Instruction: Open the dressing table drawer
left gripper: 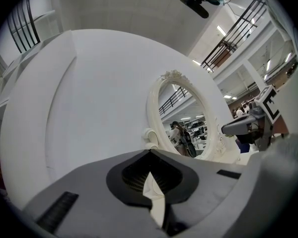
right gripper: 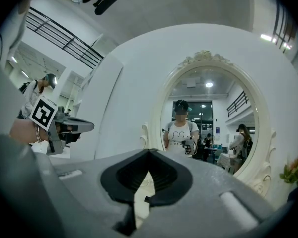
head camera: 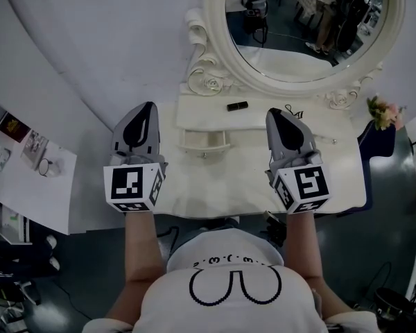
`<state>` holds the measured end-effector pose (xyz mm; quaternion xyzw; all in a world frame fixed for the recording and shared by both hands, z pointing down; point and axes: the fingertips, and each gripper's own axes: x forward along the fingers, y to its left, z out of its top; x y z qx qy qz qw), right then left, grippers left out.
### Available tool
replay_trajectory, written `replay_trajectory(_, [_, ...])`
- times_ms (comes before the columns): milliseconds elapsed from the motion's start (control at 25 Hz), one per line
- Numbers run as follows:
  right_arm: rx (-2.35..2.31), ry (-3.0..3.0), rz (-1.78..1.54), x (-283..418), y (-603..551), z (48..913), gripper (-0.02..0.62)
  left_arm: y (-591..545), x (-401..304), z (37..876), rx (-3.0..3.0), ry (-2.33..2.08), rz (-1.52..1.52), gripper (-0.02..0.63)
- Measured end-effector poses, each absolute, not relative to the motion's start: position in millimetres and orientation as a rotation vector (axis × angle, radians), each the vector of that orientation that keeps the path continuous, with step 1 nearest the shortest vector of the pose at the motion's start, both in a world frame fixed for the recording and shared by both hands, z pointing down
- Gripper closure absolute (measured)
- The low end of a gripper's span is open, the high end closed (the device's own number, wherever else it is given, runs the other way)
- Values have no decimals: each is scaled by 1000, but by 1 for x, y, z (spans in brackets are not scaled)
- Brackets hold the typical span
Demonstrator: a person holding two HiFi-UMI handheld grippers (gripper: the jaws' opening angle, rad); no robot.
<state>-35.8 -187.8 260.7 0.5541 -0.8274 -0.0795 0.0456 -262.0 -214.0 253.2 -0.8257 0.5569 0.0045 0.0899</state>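
The white dressing table [head camera: 215,186] stands below me. A small drawer [head camera: 204,141] in its raised back shelf is pulled out a little, its knob facing me. My left gripper [head camera: 148,107] hovers to the left of the drawer, level, shut and empty. My right gripper [head camera: 272,112] hovers to the right of the drawer, also shut and empty. Neither touches the drawer. In the left gripper view the jaw tips [left gripper: 150,151] meet in front of the mirror frame. In the right gripper view the tips [right gripper: 149,150] meet too, facing the mirror.
An oval mirror [head camera: 301,26] with a carved white frame rises behind the table. A small black object [head camera: 237,106] lies on the back shelf. Pink flowers [head camera: 383,112] stand at the right end. A low white side table [head camera: 28,172] with small items is at the left.
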Motion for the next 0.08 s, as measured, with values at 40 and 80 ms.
replay_trajectory(40, [1692,-2527,-243,-36,-188,261,594,-214,-262,254,-2456,1656,15,607])
replay_trajectory(80, [1693,-2527,-242,-36,-187,261,594,-214,-262,254,-2456,1655,16,607])
